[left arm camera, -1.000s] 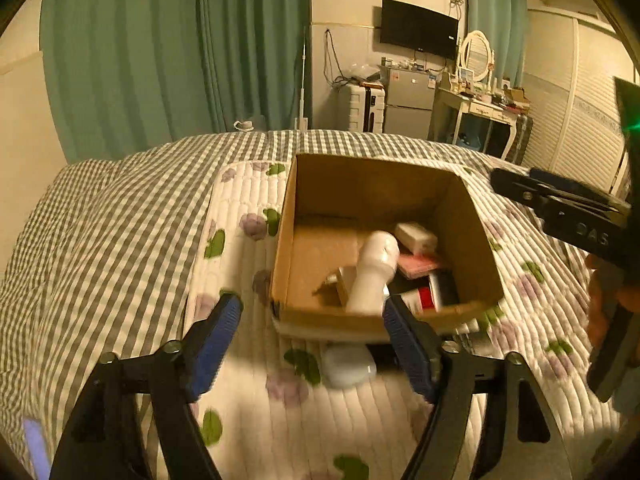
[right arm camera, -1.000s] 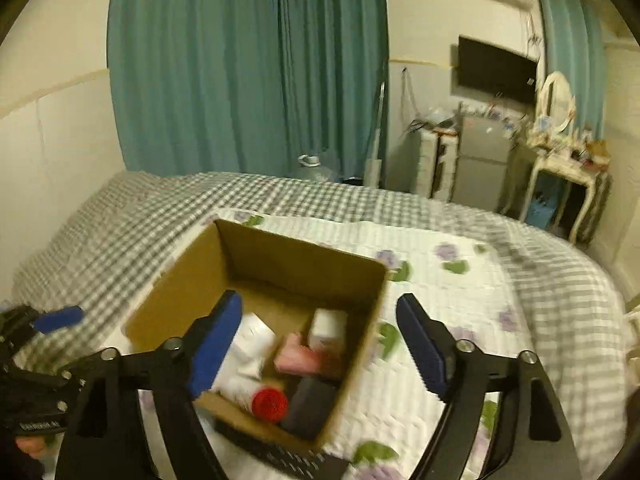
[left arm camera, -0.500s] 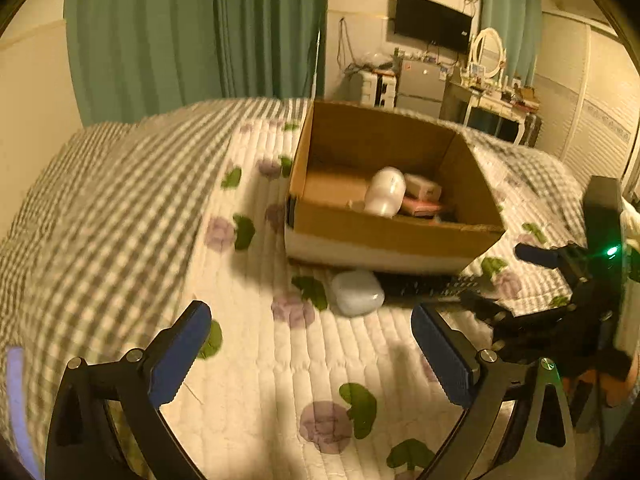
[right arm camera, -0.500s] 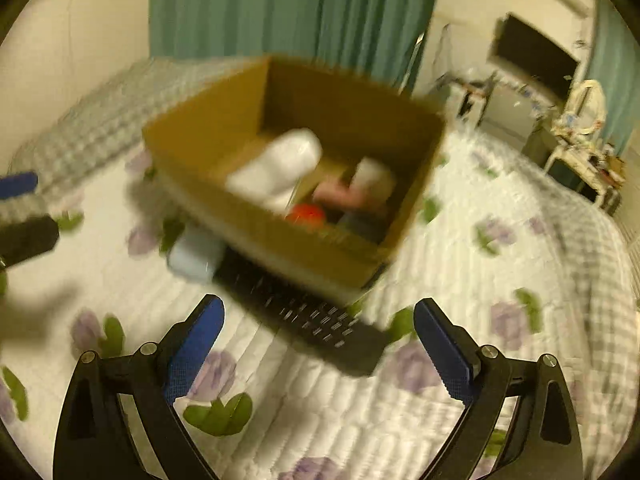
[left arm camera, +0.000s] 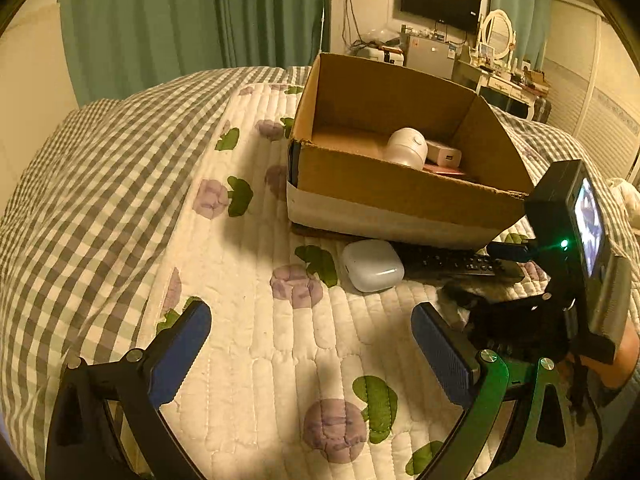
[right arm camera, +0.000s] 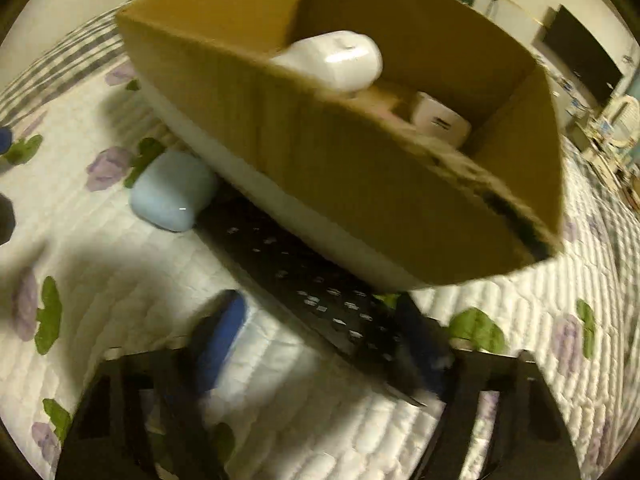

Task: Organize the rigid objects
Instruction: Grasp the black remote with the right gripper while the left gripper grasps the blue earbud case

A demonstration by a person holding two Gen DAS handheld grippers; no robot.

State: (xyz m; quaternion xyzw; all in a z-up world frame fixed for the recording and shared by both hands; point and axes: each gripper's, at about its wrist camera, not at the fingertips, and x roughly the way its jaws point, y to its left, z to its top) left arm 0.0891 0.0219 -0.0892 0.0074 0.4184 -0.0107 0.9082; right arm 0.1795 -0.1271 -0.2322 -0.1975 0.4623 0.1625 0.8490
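The right gripper (right arm camera: 320, 344) has dropped from above the box (right arm camera: 400, 200) to the remote (right arm camera: 312, 292) lying against the box's near side, its jaws spread astride it (a pickup looks next), while the left gripper (left arm camera: 312, 356) has backed off, spread and empty.

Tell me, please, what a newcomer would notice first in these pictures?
The open cardboard box on the quilt, with a white bottle inside. Beside its near wall lie a white case and a black remote, which the right gripper straddles at its near end.
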